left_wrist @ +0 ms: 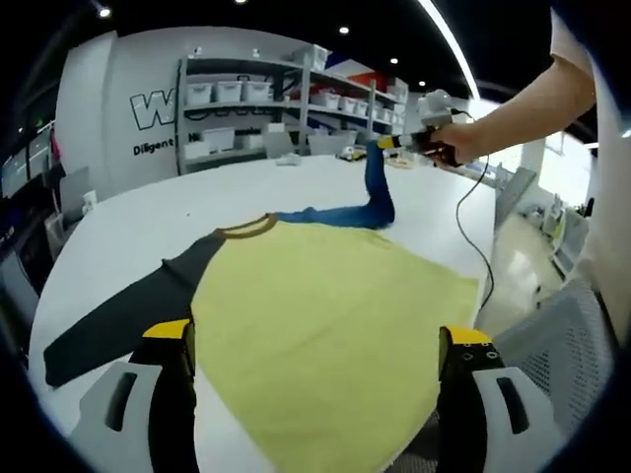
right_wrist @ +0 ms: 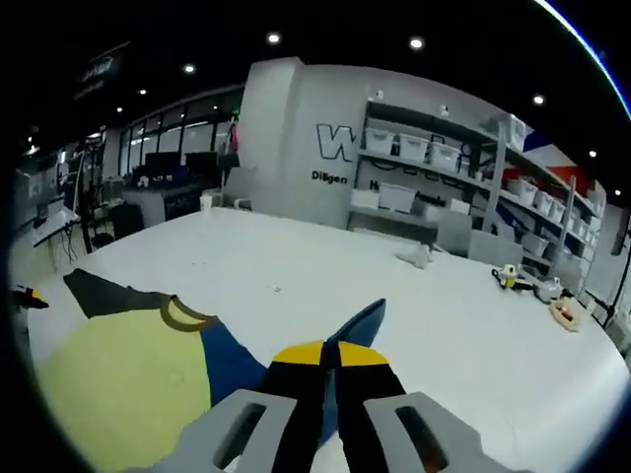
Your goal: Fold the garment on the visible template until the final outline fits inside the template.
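A yellow shirt [left_wrist: 325, 305] with a brown collar lies flat on the white table [left_wrist: 148, 222]. Its dark sleeve [left_wrist: 118, 315] stretches toward the left. My left gripper [left_wrist: 315, 350] hovers open over the shirt's near hem, nothing between its yellow-tipped fingers [left_wrist: 170, 335]. The blue sleeve [left_wrist: 375, 192] is lifted off the table by my right gripper [left_wrist: 394, 143], held in a person's hand at the far right. In the right gripper view the right gripper [right_wrist: 328, 357] is shut on the blue sleeve [right_wrist: 360, 323], with the shirt [right_wrist: 118, 384] and collar [right_wrist: 182, 315] at lower left.
Shelves with white bins [left_wrist: 256, 99] stand behind the table against a grey wall. Small objects [right_wrist: 513, 278] lie on the table's far side. A cable [left_wrist: 478, 227] hangs from the right gripper. A mesh chair [left_wrist: 557, 340] stands at the near right edge.
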A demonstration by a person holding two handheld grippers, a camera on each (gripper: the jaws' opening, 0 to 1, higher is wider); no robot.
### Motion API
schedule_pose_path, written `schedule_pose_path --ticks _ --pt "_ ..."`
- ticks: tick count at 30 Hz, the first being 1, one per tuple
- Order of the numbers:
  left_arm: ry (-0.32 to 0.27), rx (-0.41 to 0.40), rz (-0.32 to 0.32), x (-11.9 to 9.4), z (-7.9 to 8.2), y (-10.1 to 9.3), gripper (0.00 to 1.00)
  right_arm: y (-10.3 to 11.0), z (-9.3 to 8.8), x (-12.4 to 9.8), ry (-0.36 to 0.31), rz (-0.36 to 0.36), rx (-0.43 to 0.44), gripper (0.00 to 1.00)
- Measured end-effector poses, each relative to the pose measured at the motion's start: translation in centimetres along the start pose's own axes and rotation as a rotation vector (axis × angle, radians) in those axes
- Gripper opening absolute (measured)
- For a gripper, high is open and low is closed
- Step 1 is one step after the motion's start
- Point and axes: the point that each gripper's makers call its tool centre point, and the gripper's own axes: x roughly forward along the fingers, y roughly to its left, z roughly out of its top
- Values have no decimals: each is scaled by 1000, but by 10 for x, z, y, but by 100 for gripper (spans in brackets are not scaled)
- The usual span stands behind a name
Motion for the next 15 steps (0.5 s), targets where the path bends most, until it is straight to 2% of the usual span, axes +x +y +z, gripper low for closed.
schedule_pose_path --ticks 15 --pt "-20 7 13 -20 -3 -2 99 90 27 32 -24 172 -64 0"
